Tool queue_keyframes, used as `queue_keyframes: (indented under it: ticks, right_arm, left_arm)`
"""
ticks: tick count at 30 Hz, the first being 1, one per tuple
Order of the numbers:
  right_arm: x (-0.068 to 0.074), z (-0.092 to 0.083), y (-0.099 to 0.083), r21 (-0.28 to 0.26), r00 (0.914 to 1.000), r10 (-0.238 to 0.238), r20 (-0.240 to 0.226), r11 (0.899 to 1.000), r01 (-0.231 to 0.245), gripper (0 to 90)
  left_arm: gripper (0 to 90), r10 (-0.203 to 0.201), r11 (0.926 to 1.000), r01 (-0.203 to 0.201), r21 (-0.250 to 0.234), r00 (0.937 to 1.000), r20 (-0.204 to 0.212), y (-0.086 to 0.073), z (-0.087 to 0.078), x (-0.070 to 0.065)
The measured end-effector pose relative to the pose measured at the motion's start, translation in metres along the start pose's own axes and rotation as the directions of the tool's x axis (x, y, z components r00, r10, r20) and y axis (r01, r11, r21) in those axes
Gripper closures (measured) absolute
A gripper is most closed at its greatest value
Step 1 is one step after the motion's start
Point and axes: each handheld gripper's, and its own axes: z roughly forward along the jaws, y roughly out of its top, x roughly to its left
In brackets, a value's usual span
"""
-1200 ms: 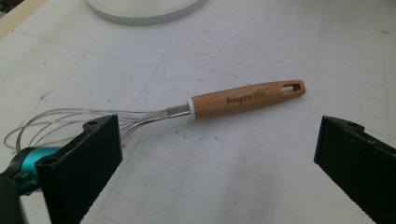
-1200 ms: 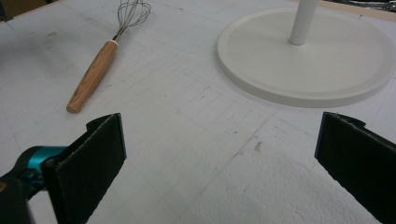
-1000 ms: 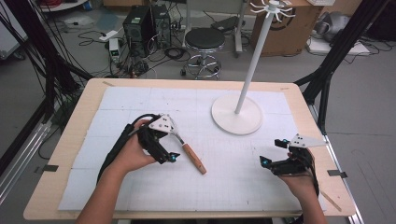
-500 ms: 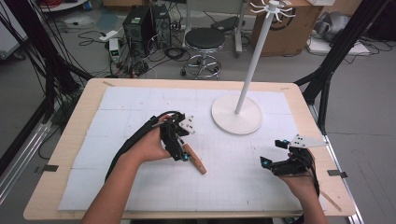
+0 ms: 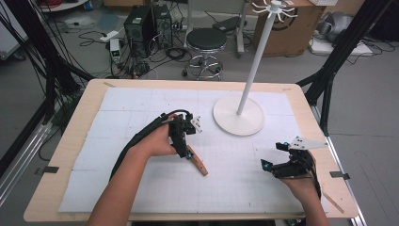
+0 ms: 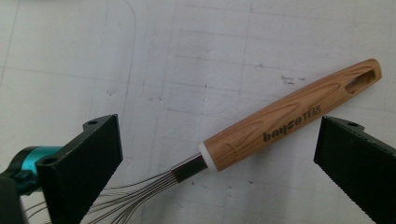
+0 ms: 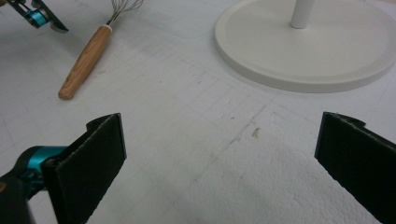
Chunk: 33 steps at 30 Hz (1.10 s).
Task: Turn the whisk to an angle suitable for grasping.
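Note:
A whisk with a light wooden handle (image 6: 289, 116) and thin wire loops (image 6: 135, 200) lies flat on the white mat. My left gripper (image 6: 219, 144) hangs open just above it, one black jaw on each side of the handle's ferrule end, touching neither. In the high view the left gripper (image 5: 184, 148) sits mid-table over the whisk's wire end, and the handle (image 5: 199, 164) sticks out toward the front right. My right gripper (image 5: 272, 156) rests open near the front right, nothing between its jaws (image 7: 219, 154). It looks toward the whisk (image 7: 86, 60).
A white stand with a round base (image 5: 238, 116) and a tall pole (image 5: 256, 61) rises at the back right of the mat. The base (image 7: 308, 46) lies just ahead of my right gripper. A wooden table edge (image 5: 329, 155) runs close to the right hand.
My left gripper has moved right and tipped down over the whisk, so its open jaws now straddle the handle. The right gripper has stayed put.

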Motion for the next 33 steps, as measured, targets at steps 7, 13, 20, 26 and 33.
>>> queue_keyframes:
  ticks: [7, 13, 20, 26, 33]
  right_arm:
    - [0.000, 0.001, -0.001, 0.009, 1.0000, 0.000, 0.000, 1.000, 0.000, 0.8]
    - [0.000, 0.002, -0.002, 0.013, 1.0000, -0.004, -0.001, 1.000, 0.004, 0.8]
    - [0.001, 0.003, -0.002, 0.021, 1.0000, -0.007, -0.001, 1.000, 0.007, 0.8]
    - [0.001, 0.003, -0.003, 0.021, 1.0000, -0.009, -0.001, 1.000, 0.009, 0.8]
    - [0.000, 0.003, -0.004, 0.027, 1.0000, -0.006, -0.003, 1.000, 0.007, 0.8]
  left_arm:
    - [1.7, 0.039, 0.9966, -0.041, 0.071, 0.9989, 0.025, 0.000, 0.011, -0.005]
    - [4.6, 0.077, 0.9904, -0.081, 0.112, 0.9962, 0.041, 0.002, 0.020, -0.008]
    - [17.1, 0.185, 0.9512, -0.197, 0.237, 0.9801, 0.071, 0.012, 0.027, -0.015]
    - [30.1, 0.260, 0.9115, -0.275, 0.306, 0.9614, 0.091, 0.022, 0.033, -0.018]
    - [41.6, 0.213, 0.9188, -0.242, 0.311, 0.9688, 0.127, 0.025, 0.034, -0.012]
